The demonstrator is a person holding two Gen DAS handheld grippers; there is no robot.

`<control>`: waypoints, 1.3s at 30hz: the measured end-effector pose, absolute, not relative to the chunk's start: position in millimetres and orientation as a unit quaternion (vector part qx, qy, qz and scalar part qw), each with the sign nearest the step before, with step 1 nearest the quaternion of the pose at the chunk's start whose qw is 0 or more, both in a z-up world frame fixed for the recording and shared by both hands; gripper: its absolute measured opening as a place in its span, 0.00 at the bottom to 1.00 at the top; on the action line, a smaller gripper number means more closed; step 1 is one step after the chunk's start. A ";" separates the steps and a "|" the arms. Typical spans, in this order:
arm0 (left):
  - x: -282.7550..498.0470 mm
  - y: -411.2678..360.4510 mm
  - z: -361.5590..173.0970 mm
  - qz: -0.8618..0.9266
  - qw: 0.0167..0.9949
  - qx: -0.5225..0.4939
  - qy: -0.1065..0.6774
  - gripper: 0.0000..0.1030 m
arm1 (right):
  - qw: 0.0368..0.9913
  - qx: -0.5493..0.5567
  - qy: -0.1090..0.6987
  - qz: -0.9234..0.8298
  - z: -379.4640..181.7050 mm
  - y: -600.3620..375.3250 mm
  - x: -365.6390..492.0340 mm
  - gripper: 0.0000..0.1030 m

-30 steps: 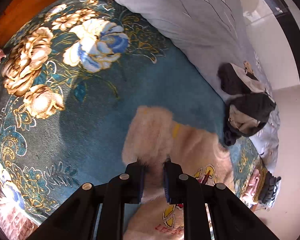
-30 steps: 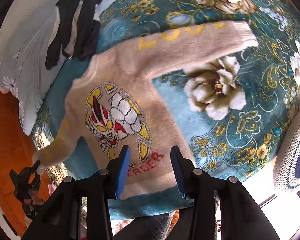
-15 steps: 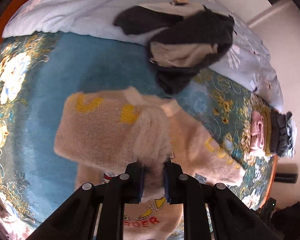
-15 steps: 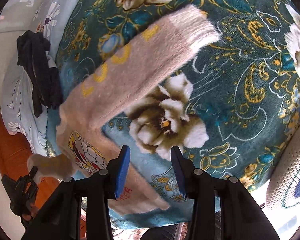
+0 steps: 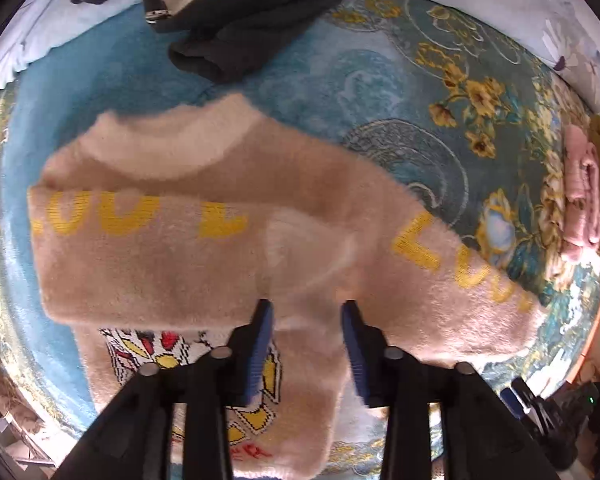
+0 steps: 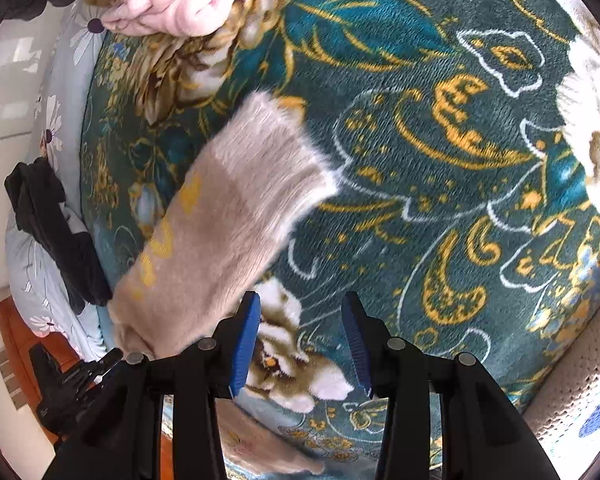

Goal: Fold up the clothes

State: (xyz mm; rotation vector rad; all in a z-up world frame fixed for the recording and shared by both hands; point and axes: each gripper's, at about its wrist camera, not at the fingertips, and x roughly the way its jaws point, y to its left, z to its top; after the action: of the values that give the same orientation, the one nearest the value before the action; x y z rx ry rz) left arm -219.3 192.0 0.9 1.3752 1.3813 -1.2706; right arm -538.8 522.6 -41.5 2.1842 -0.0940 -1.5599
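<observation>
On the blanket (image 6: 420, 80), sweater sleeve (image 6: 236, 208) points diagonally up-right.

The left gripper (image 5: 306, 344) has released the folded sleeve (image 5: 148, 240); its jaws now stand apart.

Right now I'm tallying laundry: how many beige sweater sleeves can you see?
2: one sleeve lies folded across the sweater's chest; the other sleeve stretches out sideways on the floral blanket.

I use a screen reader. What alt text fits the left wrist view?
The open left gripper hovers over a fuzzy beige sweater with one sleeve folded across it, lying on a teal floral blanket. Dark clothes lie beyond; folded clothes sit at right.
</observation>
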 end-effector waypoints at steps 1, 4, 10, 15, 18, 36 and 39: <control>-217.1 193.2 3.8 -0.502 0.394 0.539 0.550 0.51 | 0.221 0.791 -0.036 -0.569 -44.4 522.0 -542.6 0.42; -201.7 198.4 15.4 -0.503 0.395 0.527 0.560 0.55 | 0.205 0.788 -0.064 -0.577 -52.2 519.5 -553.2 0.42; -122.8 220.5 37.4 -0.457 0.439 0.477 0.609 0.57 | 0.162 0.785 -0.117 -0.587 -66.0 511.1 -561.2 0.58; -49.2 254.1 46.7 -0.402 0.484 0.427 0.650 0.57 | 0.159 0.769 -0.130 -0.605 -59.6 495.1 -557.0 0.48; -9.0 275.7 48.6 -0.370 0.502 0.390 0.677 0.57 | 0.159 0.766 -0.107 -0.613 -51.4 479.5 -552.6 0.19; 58.2 313.9 46.0 -0.430 0.459 0.322 0.707 0.57 | 0.485 0.620 0.032 -0.617 135.6 317.1 -378.9 0.15; 91.3 325.9 44.4 -0.425 0.467 0.312 0.710 0.57 | 0.522 0.625 0.052 -0.579 135.8 291.3 -320.6 0.15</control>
State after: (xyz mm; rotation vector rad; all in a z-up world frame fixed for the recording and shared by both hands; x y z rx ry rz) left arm 91.3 325.9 44.4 0.7663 1.7423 -1.0420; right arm -320.6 291.3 135.8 1.4964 0.1235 -1.3872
